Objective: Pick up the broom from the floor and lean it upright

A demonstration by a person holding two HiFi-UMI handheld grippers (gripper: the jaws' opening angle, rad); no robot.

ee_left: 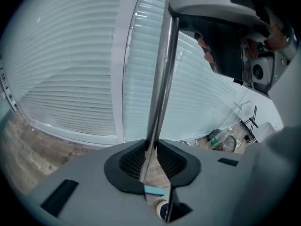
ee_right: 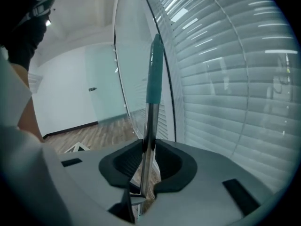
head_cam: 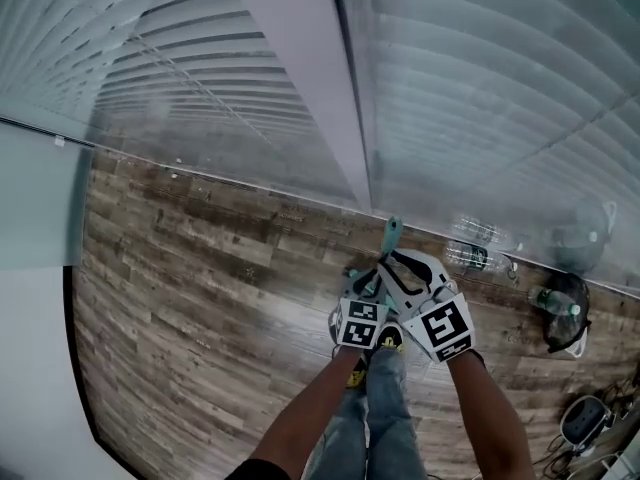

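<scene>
The broom stands nearly upright in front of the person, close to the blind-covered glass wall. Its metal pole (ee_left: 160,79) runs up between the jaws of my left gripper (ee_left: 151,147), which is shut on it. Higher on the same pole (ee_right: 149,126), just under the teal grip (ee_right: 154,74), my right gripper (ee_right: 148,147) is also shut on it. In the head view the teal tip (head_cam: 390,233) pokes out above both grippers, left (head_cam: 363,286) and right (head_cam: 392,266), which sit side by side. The broom head is hidden below the hands.
The glass wall with white blinds (head_cam: 480,98) and a white pillar (head_cam: 310,78) stands just ahead. Plastic bottles (head_cam: 478,248) and a black bag (head_cam: 565,313) lie at the wall's foot to the right, with cables (head_cam: 585,423) at the lower right. Wooden floor (head_cam: 190,288) spreads left.
</scene>
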